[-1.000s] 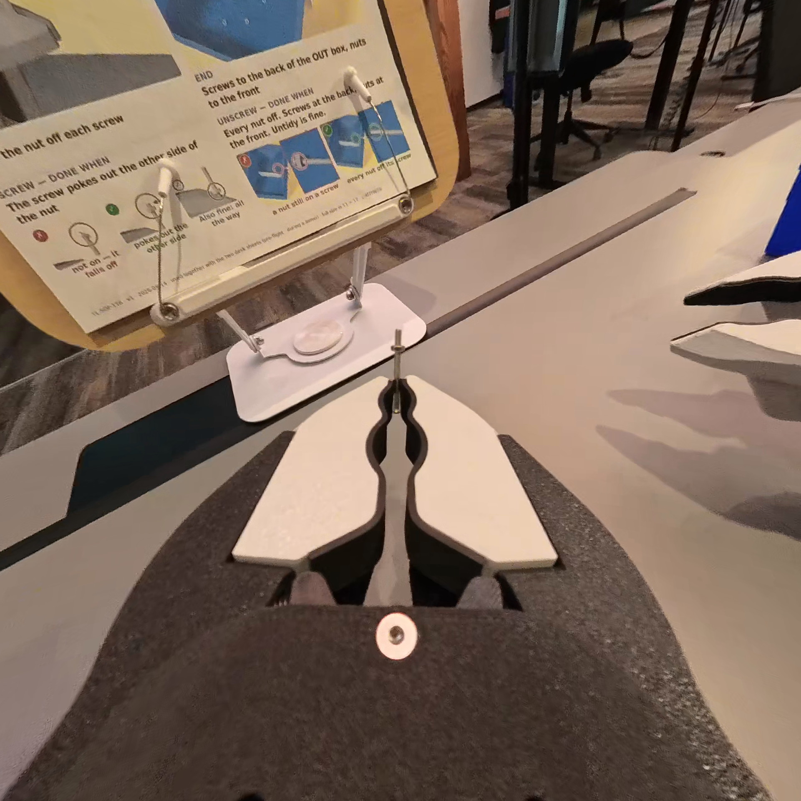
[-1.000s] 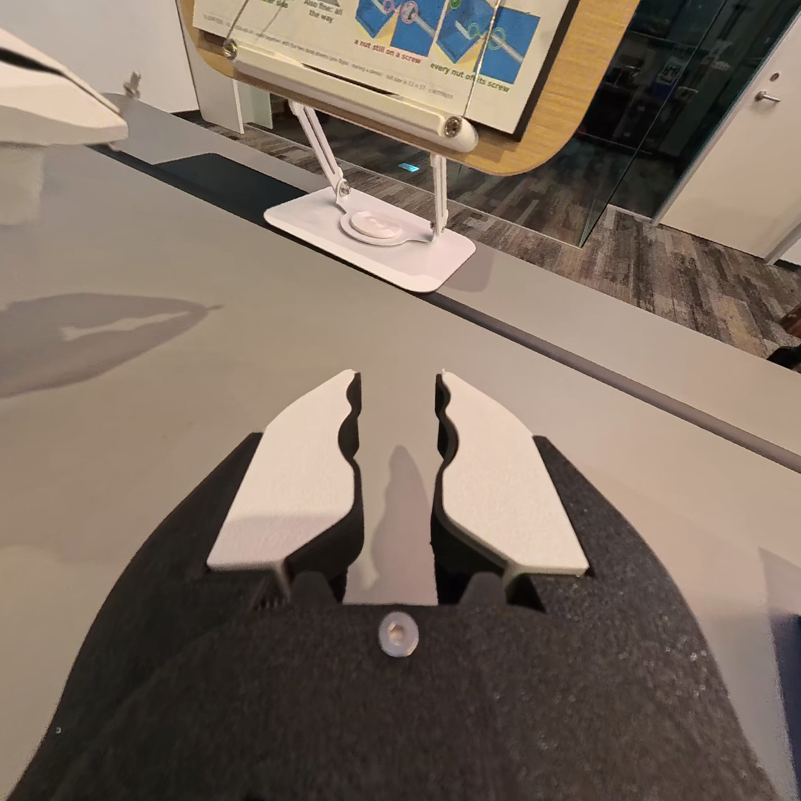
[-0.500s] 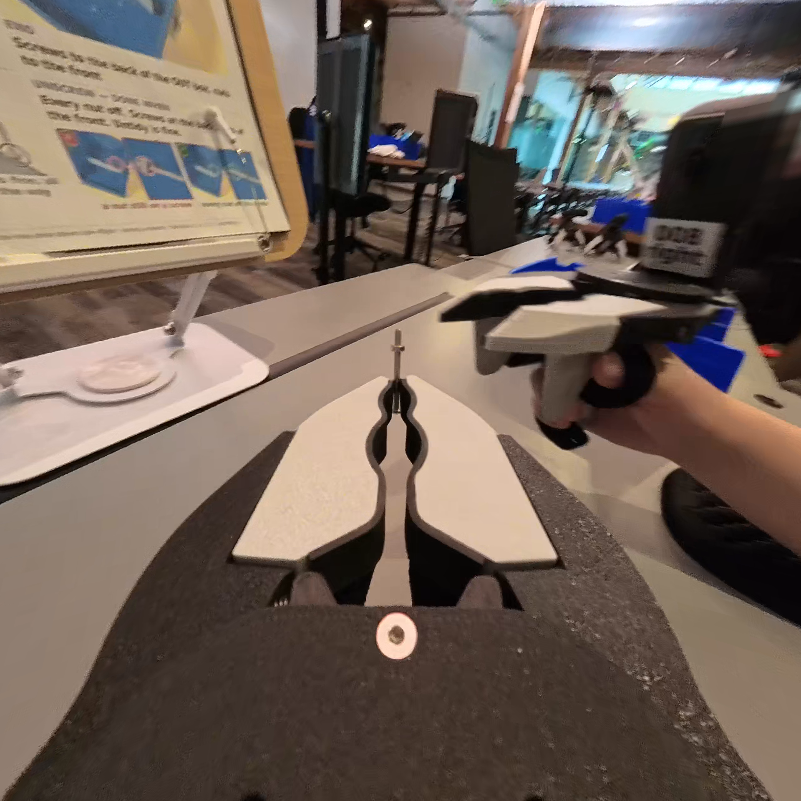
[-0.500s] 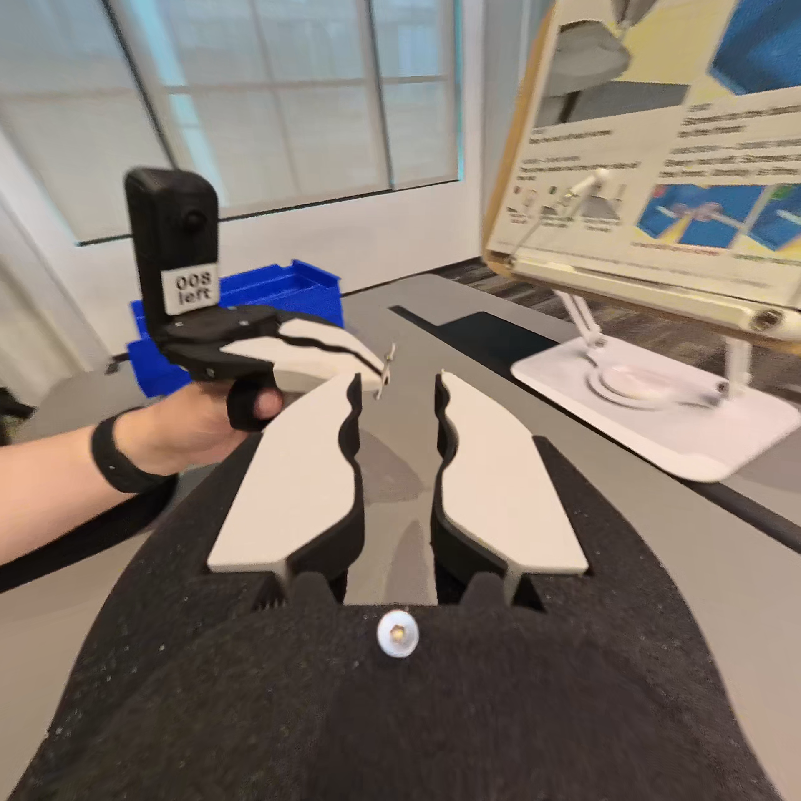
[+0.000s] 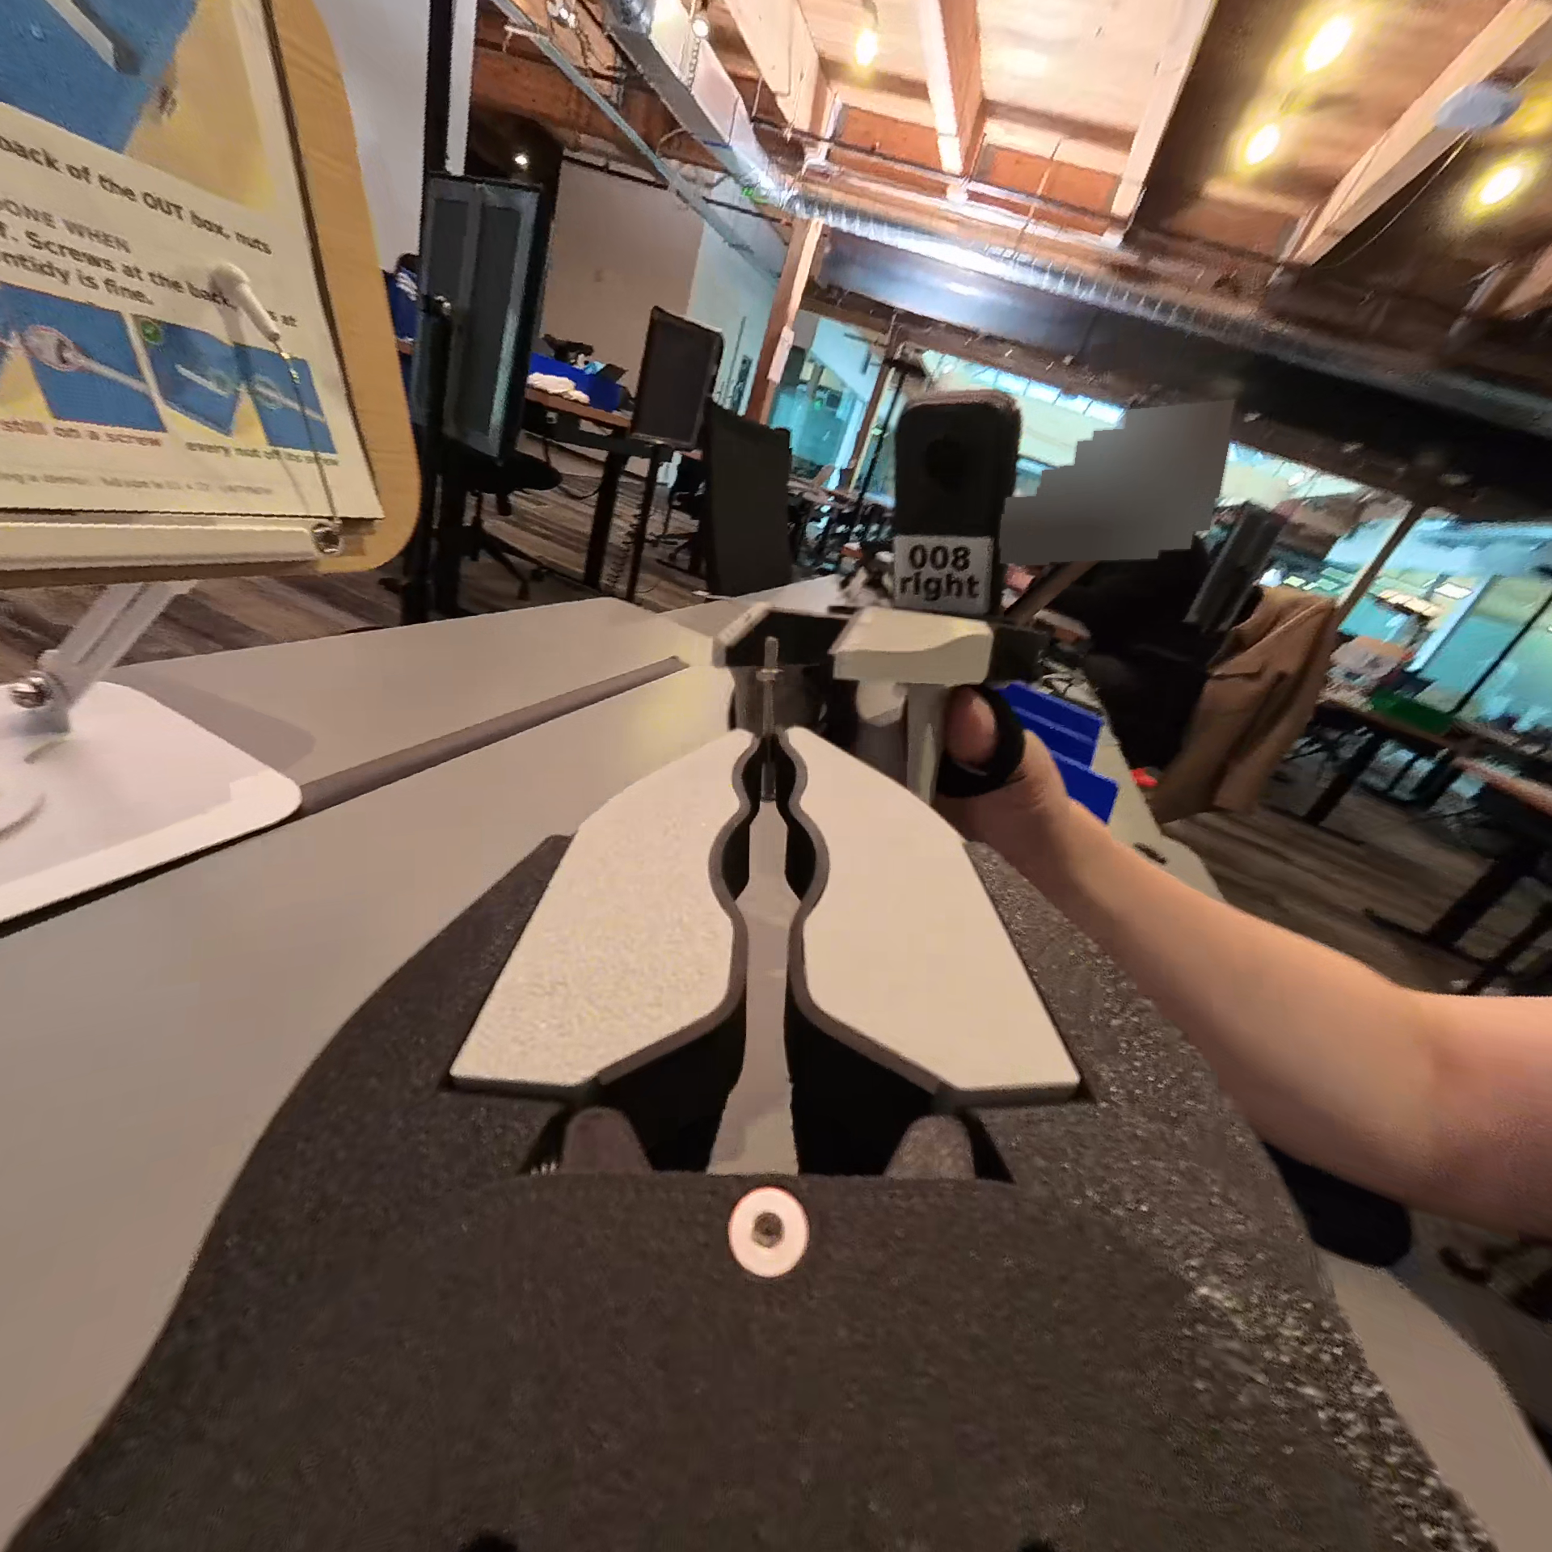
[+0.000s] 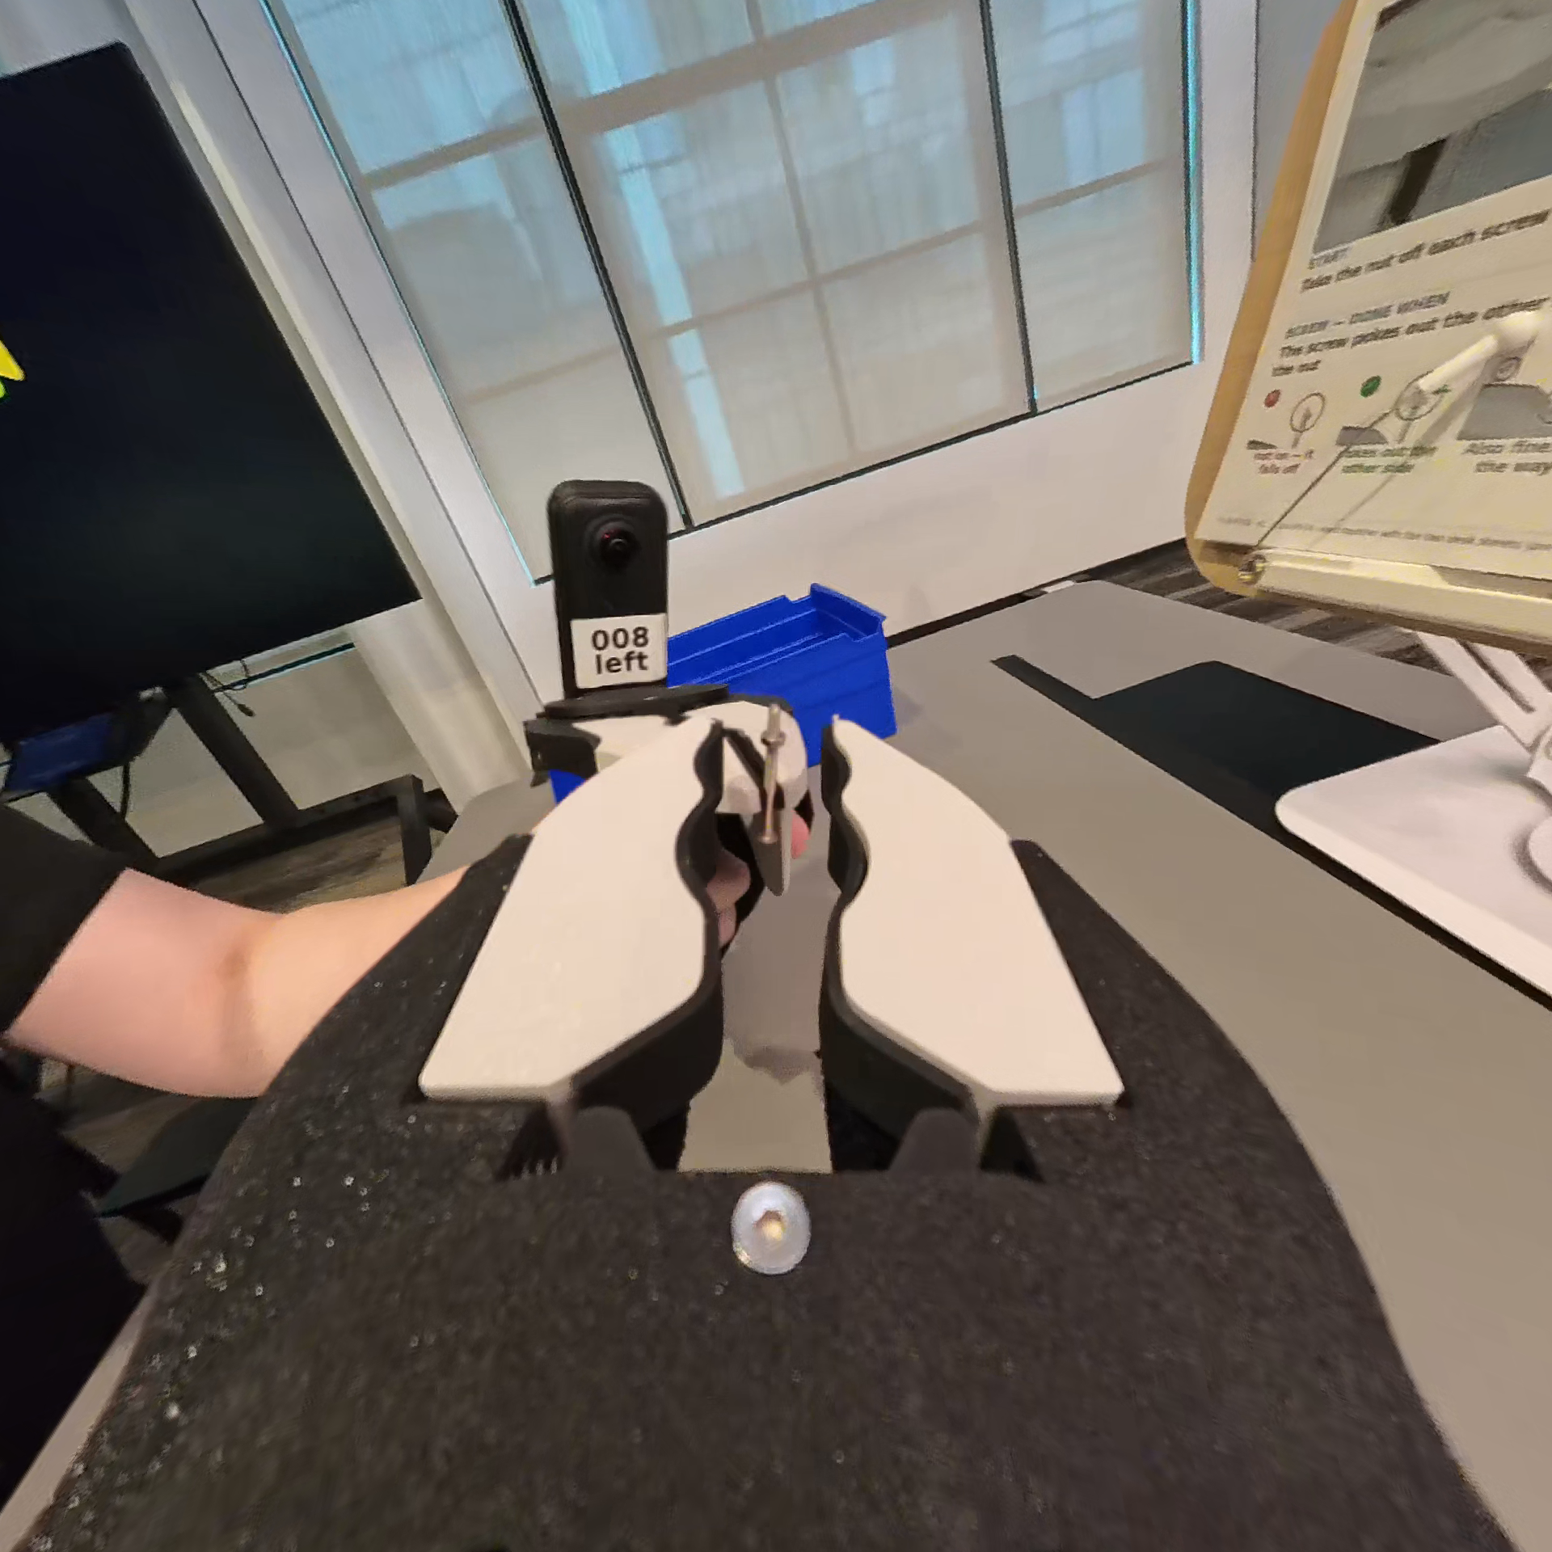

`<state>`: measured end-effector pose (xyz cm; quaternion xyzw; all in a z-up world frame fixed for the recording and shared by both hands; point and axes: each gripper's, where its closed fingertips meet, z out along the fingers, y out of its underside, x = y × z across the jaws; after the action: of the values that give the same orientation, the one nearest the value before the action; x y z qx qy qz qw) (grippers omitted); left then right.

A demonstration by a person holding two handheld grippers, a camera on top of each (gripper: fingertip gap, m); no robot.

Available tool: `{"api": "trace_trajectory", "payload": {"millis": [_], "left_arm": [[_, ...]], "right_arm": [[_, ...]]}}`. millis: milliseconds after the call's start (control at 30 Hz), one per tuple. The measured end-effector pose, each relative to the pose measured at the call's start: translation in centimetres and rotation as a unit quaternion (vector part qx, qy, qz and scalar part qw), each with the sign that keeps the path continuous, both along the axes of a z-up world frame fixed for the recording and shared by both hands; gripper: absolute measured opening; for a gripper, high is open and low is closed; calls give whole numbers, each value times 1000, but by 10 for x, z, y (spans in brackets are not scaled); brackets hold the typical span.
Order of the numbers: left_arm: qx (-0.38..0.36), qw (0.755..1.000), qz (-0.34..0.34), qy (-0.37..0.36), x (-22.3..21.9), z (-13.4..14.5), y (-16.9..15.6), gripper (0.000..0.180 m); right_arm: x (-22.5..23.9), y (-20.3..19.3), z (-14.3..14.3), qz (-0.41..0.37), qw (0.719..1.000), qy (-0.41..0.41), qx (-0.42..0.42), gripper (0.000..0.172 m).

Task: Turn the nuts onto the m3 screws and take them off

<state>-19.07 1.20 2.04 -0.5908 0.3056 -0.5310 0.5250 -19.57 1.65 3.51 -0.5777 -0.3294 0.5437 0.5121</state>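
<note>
My left gripper (image 5: 768,743) is shut on the lower part of a thin metal screw (image 5: 768,710), which stands upright above its fingertips. A small nut (image 5: 768,674) sits on the screw near its top. My right gripper (image 6: 774,739) faces the left one, and its fingers stand on either side of the screw's (image 6: 768,785) upper end and the nut (image 6: 773,741). A gap shows between each pad and the screw, so the right gripper is open. The right gripper also shows in the left wrist view (image 5: 806,647), held by a hand (image 5: 1008,789).
A grey table (image 5: 403,680) lies below both grippers. An instruction board on a white stand (image 5: 168,353) is at the left, and it also shows in the right wrist view (image 6: 1386,353). A blue bin (image 6: 798,663) stands behind the left gripper. More blue bins (image 5: 1062,743) lie behind the right hand. A dark monitor (image 6: 126,378) is at the far left. Left and right tips are no more than a few centimetres apart.
Both grippers swung round to face each other. The right gripper came up to the screw, and its fingers now flank the nut end and stand closer together. The left stayed shut on the screw.
</note>
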Motion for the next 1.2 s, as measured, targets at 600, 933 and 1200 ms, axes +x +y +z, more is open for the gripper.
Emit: {"api": "trace_trajectory", "payload": {"millis": [600,933,1200], "left_arm": [[-40,998,-34,-44,-3,15,-7,2],[-31,999,-36,-25,0,12,-10,2],[-27,999,-38,-20,1,13,-11,2]], "right_arm": [[-3,-6,14,-3,1000,1,-14,19],[-11,-3,7,-18,999,-20,-21,19],[-5,-1,7,-13,1000,-10,-22,19]]}}
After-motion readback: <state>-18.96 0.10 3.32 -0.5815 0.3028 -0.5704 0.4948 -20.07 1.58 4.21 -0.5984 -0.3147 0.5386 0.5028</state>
